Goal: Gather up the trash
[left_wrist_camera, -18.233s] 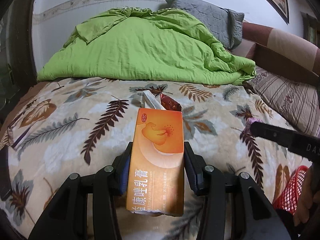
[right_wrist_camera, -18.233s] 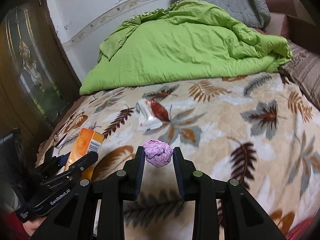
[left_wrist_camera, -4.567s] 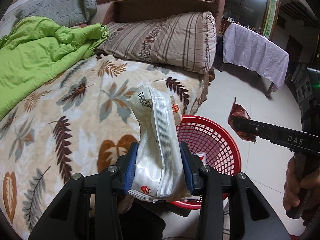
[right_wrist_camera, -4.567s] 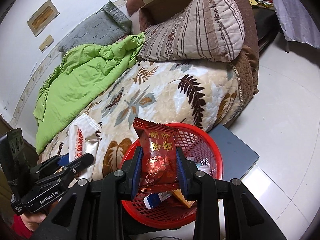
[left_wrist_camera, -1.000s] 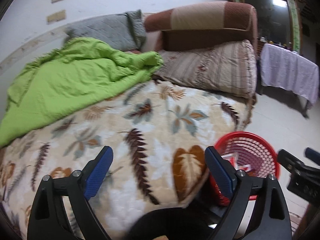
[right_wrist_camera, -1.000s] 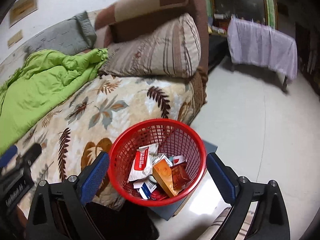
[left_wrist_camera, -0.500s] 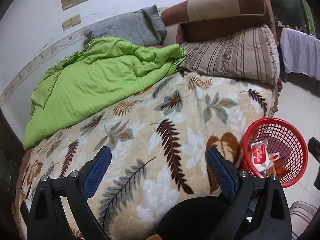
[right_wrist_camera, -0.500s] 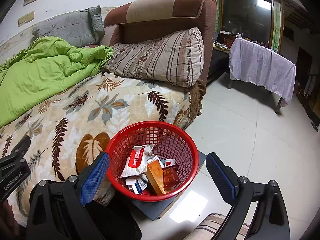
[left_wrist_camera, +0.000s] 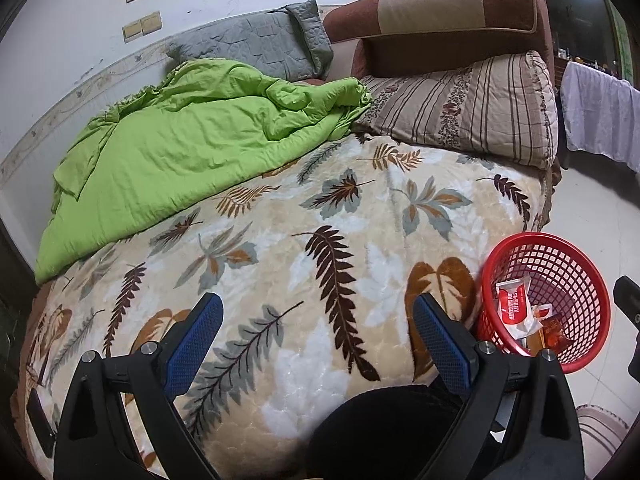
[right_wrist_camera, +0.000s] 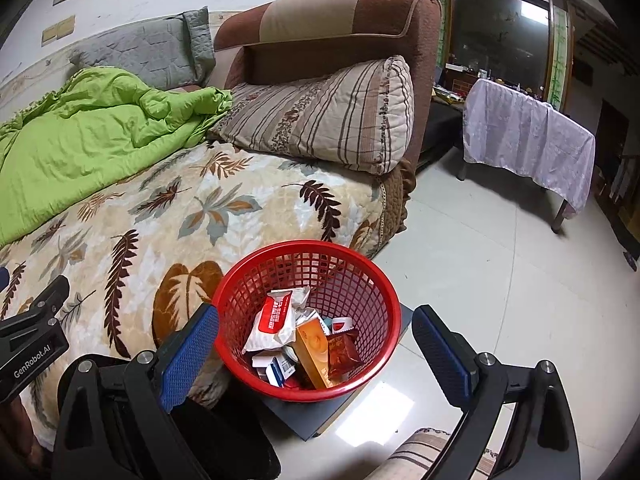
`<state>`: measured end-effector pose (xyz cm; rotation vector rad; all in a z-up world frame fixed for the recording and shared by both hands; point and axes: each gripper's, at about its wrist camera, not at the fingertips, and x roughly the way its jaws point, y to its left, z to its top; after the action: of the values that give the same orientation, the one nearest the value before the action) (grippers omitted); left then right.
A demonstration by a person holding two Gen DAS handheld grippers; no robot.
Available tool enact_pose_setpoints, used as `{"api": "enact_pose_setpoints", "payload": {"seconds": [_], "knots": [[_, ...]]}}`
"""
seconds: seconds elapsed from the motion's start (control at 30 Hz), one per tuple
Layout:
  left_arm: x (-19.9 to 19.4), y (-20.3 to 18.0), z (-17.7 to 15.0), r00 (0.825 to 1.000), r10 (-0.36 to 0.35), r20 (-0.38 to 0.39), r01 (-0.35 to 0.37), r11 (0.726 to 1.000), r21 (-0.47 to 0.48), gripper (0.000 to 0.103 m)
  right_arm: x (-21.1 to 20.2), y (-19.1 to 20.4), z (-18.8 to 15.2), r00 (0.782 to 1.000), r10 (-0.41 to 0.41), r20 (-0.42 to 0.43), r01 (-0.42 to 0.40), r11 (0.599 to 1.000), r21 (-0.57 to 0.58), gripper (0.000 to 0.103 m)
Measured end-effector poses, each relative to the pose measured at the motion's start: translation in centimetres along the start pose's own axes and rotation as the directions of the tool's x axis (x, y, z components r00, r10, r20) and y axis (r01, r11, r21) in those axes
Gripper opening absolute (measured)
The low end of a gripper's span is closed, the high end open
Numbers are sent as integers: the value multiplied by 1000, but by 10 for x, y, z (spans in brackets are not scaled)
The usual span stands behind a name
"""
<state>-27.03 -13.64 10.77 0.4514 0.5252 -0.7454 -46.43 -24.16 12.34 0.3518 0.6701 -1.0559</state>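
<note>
A red mesh basket (right_wrist_camera: 372, 280) stands on a grey board on the floor beside the bed; the left wrist view shows the same basket (left_wrist_camera: 568, 256) at lower right. Inside lie a white-and-red packet (right_wrist_camera: 276, 318), an orange box (right_wrist_camera: 314, 346), a dark red snack wrapper (right_wrist_camera: 342, 352) and other small packets. My right gripper (right_wrist_camera: 315, 346) hangs open above and in front of the basket, holding nothing. My left gripper (left_wrist_camera: 316, 334) is open and bare over the leaf-patterned blanket (left_wrist_camera: 320, 248). No loose trash shows on the blanket.
A green quilt (left_wrist_camera: 192, 148) is heaped at the bed's far left, with a grey pillow (left_wrist_camera: 256, 46), a striped pillow (left_wrist_camera: 472, 108) and a brown headboard (left_wrist_camera: 448, 20) behind. A cloth-covered table (right_wrist_camera: 528, 136) stands across the tiled floor (right_wrist_camera: 480, 264). A striped mat (right_wrist_camera: 424, 460) lies near my right gripper.
Both grippers stay open with nothing in them. The left wrist view has pulled back and turned left over the bed, showing more blanket. The right view has risen slightly above the basket.
</note>
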Motion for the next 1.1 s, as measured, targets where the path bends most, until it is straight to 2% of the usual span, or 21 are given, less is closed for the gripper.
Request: {"api": "enact_pose_setpoints", "payload": {"seconds": [1.1], "knots": [[1, 1, -1, 1000, -8, -2, 8, 1000, -8, 95, 2, 4, -4, 1000, 1, -6, -1, 1000, -10, 99]]}}
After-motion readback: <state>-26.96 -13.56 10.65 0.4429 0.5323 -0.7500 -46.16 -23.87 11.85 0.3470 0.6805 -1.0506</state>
